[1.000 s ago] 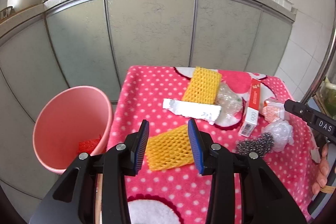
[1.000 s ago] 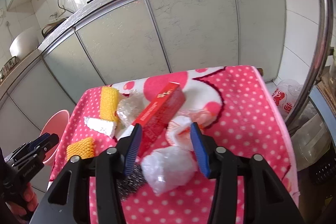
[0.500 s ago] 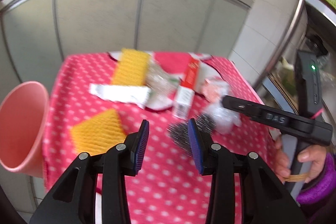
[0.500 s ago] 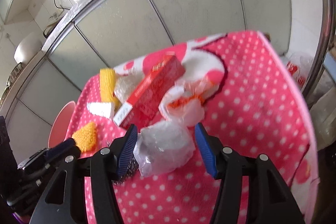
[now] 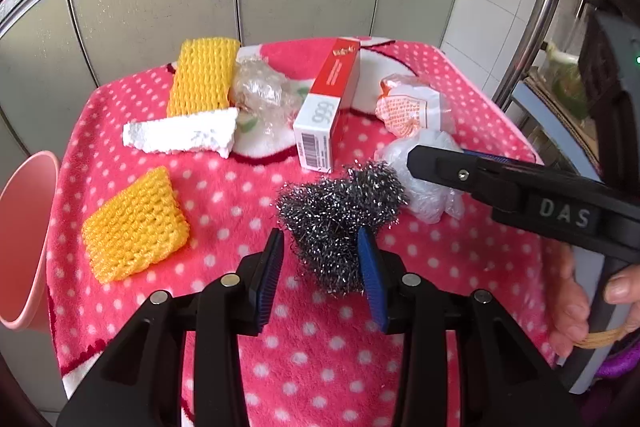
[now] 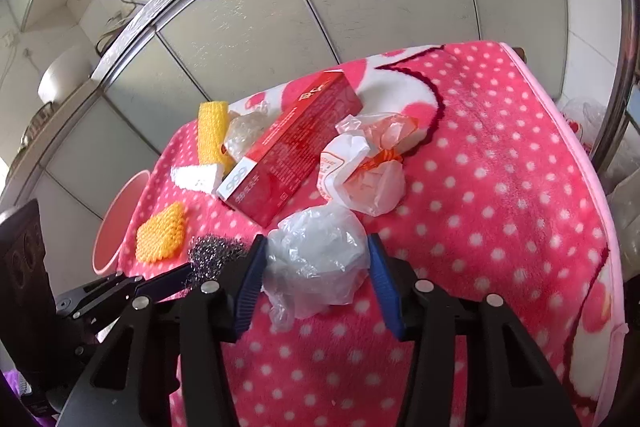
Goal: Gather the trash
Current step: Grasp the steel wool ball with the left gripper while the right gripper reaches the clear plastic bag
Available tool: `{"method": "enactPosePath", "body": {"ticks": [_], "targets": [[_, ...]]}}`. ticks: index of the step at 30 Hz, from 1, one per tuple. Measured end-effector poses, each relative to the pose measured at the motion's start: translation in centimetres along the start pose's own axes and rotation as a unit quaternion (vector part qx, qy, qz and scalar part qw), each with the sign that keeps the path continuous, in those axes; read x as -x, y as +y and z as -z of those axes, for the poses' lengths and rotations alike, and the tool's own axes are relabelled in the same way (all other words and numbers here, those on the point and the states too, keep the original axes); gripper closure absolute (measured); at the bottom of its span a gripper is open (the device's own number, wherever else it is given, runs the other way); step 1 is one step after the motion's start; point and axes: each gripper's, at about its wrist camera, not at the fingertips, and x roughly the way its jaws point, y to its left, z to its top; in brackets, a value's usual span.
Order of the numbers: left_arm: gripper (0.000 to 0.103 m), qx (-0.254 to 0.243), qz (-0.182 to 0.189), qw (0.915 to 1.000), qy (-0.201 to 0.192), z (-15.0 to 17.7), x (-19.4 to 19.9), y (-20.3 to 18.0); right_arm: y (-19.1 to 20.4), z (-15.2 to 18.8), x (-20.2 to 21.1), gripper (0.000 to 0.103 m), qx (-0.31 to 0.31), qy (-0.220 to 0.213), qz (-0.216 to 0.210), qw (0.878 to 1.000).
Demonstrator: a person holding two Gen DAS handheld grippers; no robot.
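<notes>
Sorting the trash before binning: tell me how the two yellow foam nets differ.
The far yellow net is long and lies at the blanket's far edge, with the white foam slab overlapping its near end. The near yellow net is shorter and squarer, alone on the dotted blanket, closer to the pink bin. Both are yellow mesh foam lying flat.

both wrist views look steeply down, close over the pink tabletop (image 5: 224, 187), sharing the red box (image 5: 332, 95) (image 6: 296, 147) and steel scrubber (image 5: 340, 211) (image 6: 212, 251).
</notes>
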Motion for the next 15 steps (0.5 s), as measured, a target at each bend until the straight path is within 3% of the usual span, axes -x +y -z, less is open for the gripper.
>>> {"method": "enactPosePath", "body": {"ticks": [6,7,8,11,15], "targets": [[0.065,0.003,-0.002,1.0000,-0.007,-0.1,0.1,-0.2,0.5,0.3,0.8,0.064,0.013,-0.001,0.008,1.000],[0.067,0.005,-0.001,1.0000,-0.008,-0.1,0.1,-0.2,0.4,0.4,1.0,0.066,0.012,0.000,0.009,1.000],[0.076,0.008,0.003,0.9999,-0.011,-0.1,0.2,0.0,0.4,0.5,1.2,0.067,0.010,0.000,0.008,1.000],[0.084,0.016,0.009,0.9997,-0.018,0.0,0.6,0.3,0.4,0.6,1.8,0.069,0.011,-0.002,0.007,1.000],[0.089,0.025,0.010,0.9990,-0.035,-0.1,1.4,0.7,0.7,0.7,2.8,0.071,0.017,-0.010,0.005,1.000]]}}
